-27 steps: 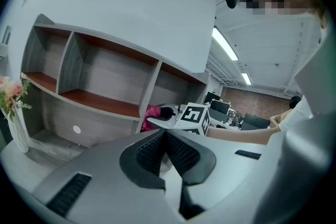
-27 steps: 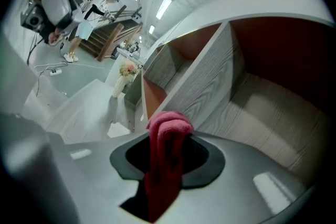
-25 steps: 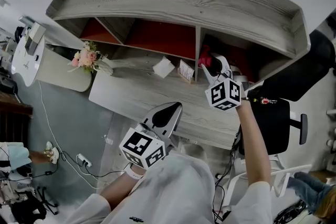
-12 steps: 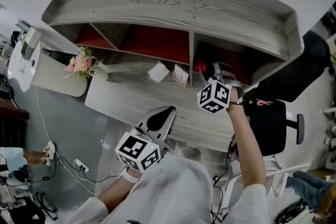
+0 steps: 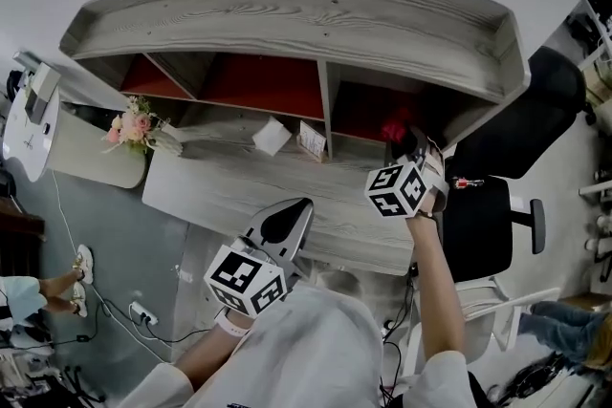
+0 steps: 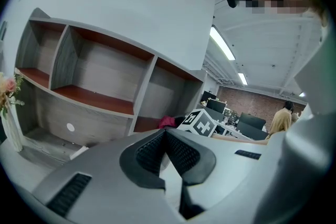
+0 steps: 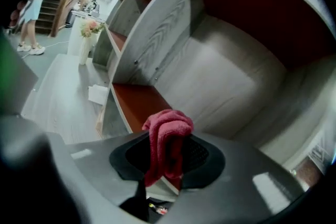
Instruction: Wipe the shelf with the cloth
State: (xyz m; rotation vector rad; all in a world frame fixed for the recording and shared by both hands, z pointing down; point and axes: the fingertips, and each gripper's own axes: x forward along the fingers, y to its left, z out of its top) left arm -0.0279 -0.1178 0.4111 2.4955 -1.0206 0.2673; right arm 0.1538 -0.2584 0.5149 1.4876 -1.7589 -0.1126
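Note:
The grey wooden shelf unit (image 5: 287, 10) with red-brown boards stands on the desk (image 5: 239, 191). My right gripper (image 5: 413, 140) is shut on a red cloth (image 7: 167, 144), whose bunched end (image 5: 395, 129) pokes into the rightmost compartment just above its red board (image 7: 137, 104). Whether the cloth touches the board is unclear. My left gripper (image 5: 284, 226) hangs shut and empty over the desk's front edge, away from the shelf. In the left gripper view the red cloth (image 6: 167, 122) and the right gripper's marker cube (image 6: 199, 122) show at the right compartment.
A vase of pink flowers (image 5: 134, 127) stands at the desk's left end. A white paper block (image 5: 272, 136) and a small card (image 5: 312, 141) lie under the middle compartment. A black office chair (image 5: 497, 215) sits right of the desk. Cables (image 5: 105, 282) run on the floor.
My right gripper with the cloth has shifted right along the right compartment and drawn slightly back. The left gripper has barely moved.

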